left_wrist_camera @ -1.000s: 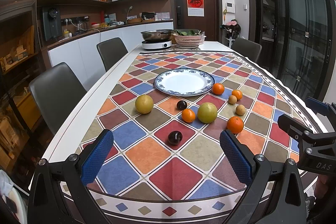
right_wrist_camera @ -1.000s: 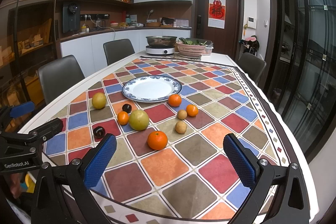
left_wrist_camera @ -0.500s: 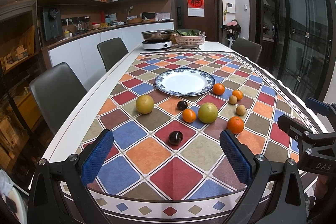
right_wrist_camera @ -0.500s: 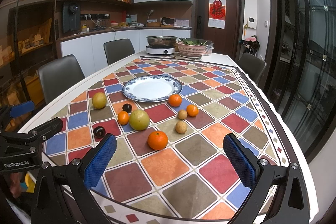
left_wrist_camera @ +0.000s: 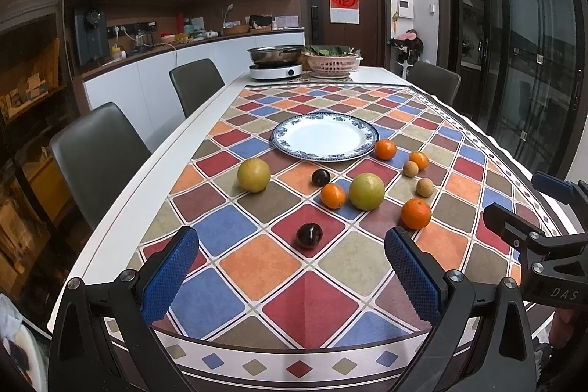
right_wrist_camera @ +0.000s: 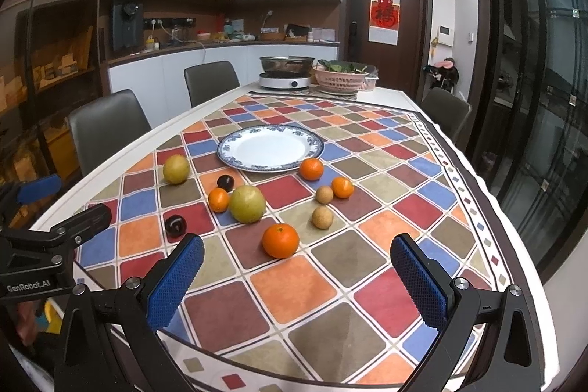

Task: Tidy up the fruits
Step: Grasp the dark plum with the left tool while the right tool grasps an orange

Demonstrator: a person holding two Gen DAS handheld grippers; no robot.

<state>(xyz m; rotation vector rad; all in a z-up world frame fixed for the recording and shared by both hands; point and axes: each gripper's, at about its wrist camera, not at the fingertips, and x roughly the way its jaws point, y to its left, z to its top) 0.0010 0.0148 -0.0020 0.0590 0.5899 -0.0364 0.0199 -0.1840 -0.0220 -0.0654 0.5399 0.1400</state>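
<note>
A blue-rimmed white plate (left_wrist_camera: 352, 126) (right_wrist_camera: 235, 145) lies empty mid-table. Loose fruit lies in front of it: a yellow-green pear (left_wrist_camera: 366, 191) (right_wrist_camera: 247, 203), a second yellow fruit (left_wrist_camera: 253, 174) (right_wrist_camera: 176, 168), several oranges, the nearest one (left_wrist_camera: 415, 213) (right_wrist_camera: 280, 240), two dark plums (left_wrist_camera: 309, 235) (left_wrist_camera: 320, 177), and two small brown longans (left_wrist_camera: 424, 187) (right_wrist_camera: 322, 217). My left gripper (left_wrist_camera: 290, 276) is open and empty above the near table edge, behind the near plum. My right gripper (right_wrist_camera: 296, 280) is open and empty, just short of the nearest orange.
The table carries a chequered cloth (left_wrist_camera: 305, 307). An induction cooker with a steel pan (left_wrist_camera: 275, 61) and a pink basket of greens (left_wrist_camera: 332, 61) stand at the far end. Grey chairs (left_wrist_camera: 95, 149) line the left side and another (right_wrist_camera: 446, 109) the far right.
Both grippers have crept slightly forward towards the fruit. The fruit and plate have not moved.
</note>
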